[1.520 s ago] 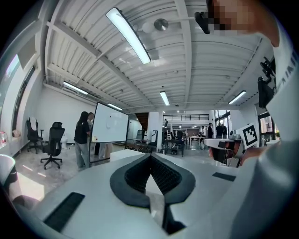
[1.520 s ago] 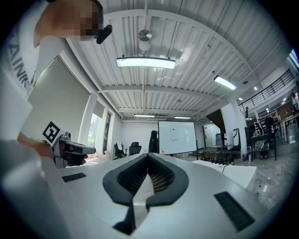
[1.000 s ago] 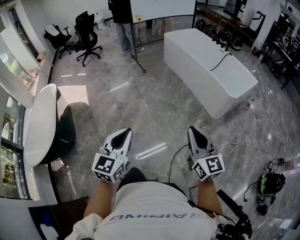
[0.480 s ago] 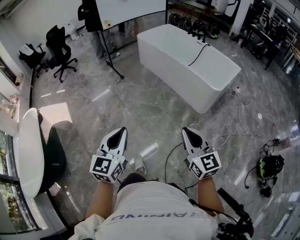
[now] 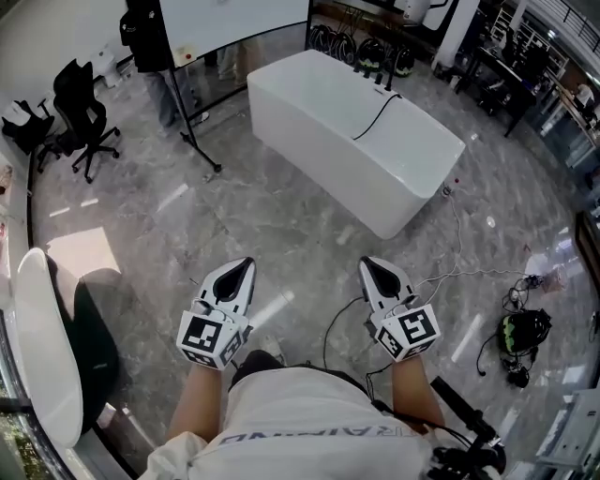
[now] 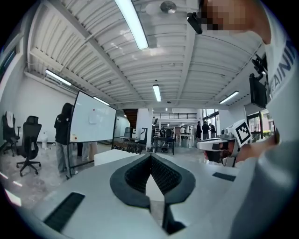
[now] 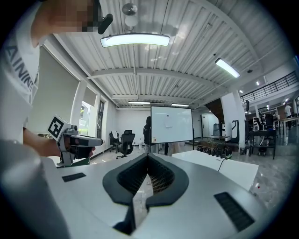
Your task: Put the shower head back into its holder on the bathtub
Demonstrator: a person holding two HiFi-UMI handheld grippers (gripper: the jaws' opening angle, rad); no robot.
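The white bathtub (image 5: pixel 394 159) stands across the marble floor, well beyond both grippers. A black hose (image 5: pixel 373 114) lies over its rim and runs to dark fittings (image 5: pixel 380 77) on the far edge; I cannot make out the shower head itself. My left gripper (image 5: pixel 246 266) and right gripper (image 5: pixel 367 265) are held side by side near my body, pointing toward the tub. Both are shut with nothing between the jaws. In the right gripper view the tub (image 7: pixel 219 169) and hose (image 7: pixel 223 161) show at right past the right gripper (image 7: pixel 148 157). The left gripper view shows the left gripper (image 6: pixel 150 157) in front of the tub (image 6: pixel 110 157).
A whiteboard on a stand (image 5: pixel 225 23) with a person (image 5: pixel 150 42) beside it is behind the tub. Office chairs (image 5: pixel 80 112) stand at far left. Cables (image 5: pixel 459 277) and a green-black device (image 5: pixel 518 334) lie on the floor at right. A white curved fixture (image 5: pixel 37 347) is at left.
The bathtub has come nearer and shifted left in the head view as I move toward it. Both grippers stay shut and side by side.
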